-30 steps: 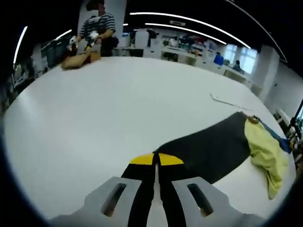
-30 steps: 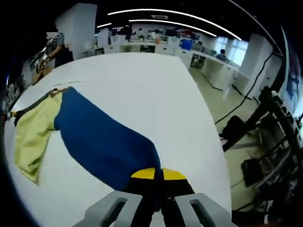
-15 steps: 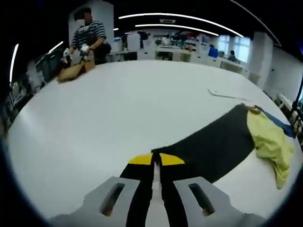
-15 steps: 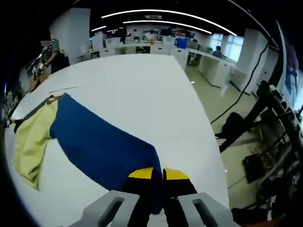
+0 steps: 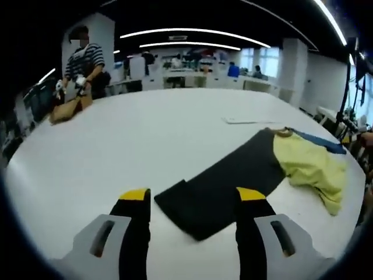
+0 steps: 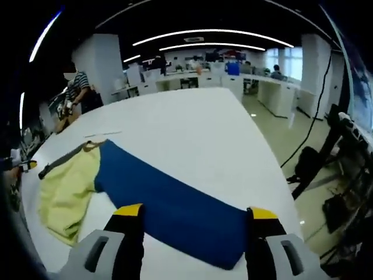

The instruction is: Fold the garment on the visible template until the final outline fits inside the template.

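In the left gripper view the left tongs (image 5: 192,204) stand apart over the black sleeve (image 5: 227,184) of the garment, which lies flat on the white bench (image 5: 145,140); a person (image 5: 81,64) stands at its far edge. The right gripper view shows the right tongs (image 6: 195,219) equally spread above the blue sleeve (image 6: 175,213), the yellow body (image 6: 64,195) bunched toward the bench's left edge.

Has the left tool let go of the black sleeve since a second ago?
Yes. The left tool now stands open, the black sleeve lying flat on the white table.
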Demonstrator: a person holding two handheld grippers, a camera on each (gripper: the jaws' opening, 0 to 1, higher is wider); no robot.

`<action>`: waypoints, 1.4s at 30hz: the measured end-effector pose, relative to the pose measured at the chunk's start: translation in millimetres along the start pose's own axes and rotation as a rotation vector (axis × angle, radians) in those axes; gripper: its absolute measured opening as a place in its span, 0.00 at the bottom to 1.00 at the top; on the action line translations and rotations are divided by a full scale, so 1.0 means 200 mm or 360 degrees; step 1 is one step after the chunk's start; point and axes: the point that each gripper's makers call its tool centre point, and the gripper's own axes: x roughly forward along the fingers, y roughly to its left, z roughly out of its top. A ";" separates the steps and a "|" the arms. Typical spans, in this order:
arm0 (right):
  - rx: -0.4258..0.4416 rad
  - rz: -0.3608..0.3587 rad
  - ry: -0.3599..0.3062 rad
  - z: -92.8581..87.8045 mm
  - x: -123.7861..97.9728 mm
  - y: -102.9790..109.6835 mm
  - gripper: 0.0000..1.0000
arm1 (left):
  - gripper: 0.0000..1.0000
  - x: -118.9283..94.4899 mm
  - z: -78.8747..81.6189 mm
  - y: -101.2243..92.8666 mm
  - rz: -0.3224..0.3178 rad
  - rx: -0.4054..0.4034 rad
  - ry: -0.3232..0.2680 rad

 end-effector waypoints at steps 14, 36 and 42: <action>-0.0187 0.0374 -0.0022 0.05 -0.09 0.55 0.96 | 0.89 -0.16 0.00 -0.29 -0.0270 0.0117 -0.0078; -0.0450 0.0983 0.0033 0.02 -0.18 1.51 0.96 | 0.99 -0.37 -0.03 -0.71 -0.0582 0.0227 -0.0172; -0.0552 0.1098 0.0054 -0.04 -0.18 1.75 0.92 | 0.98 -0.43 -0.08 -0.82 -0.0657 0.0260 -0.0162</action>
